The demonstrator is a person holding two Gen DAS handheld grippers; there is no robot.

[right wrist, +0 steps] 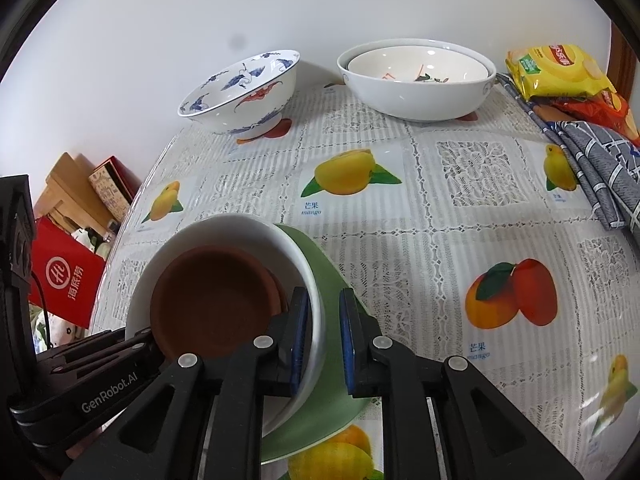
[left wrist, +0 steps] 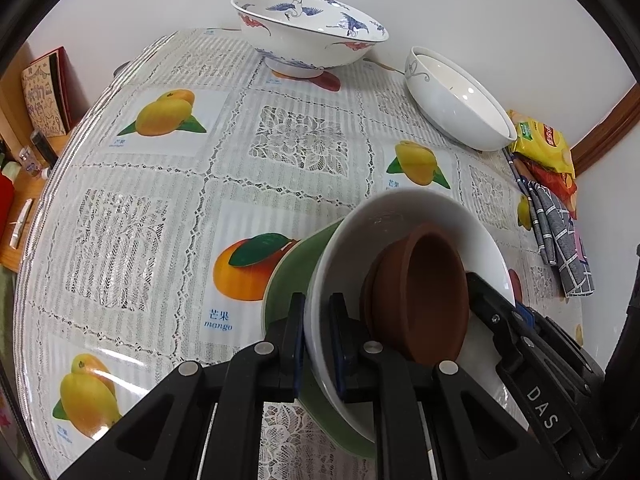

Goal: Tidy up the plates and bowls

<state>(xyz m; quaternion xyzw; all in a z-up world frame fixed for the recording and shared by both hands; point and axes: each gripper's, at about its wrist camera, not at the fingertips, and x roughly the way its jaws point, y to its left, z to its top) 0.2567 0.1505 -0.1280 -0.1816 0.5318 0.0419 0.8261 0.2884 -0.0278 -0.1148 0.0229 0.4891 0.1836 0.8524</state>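
Mango tablecloth (left wrist: 168, 208) | white bowl (left wrist: 400, 216) nests brown dish (left wrist: 424, 296) | left hand-held gripper (left wrist: 318, 322) clamps rim; right (right wrist: 323, 320) loosened

White wall (right wrist: 160, 20), mango-print tablecloth (right wrist: 440, 240)

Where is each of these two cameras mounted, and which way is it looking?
Left wrist view: on the left gripper, looking down along its fingers, shut on the white bowl rim; the right gripper shows opposite.
Right wrist view: on the right gripper, looking down at the same white bowl; the left gripper shows at lower left.
Shared: brown dish, green plate, crane-patterned bowl, tablecloth.
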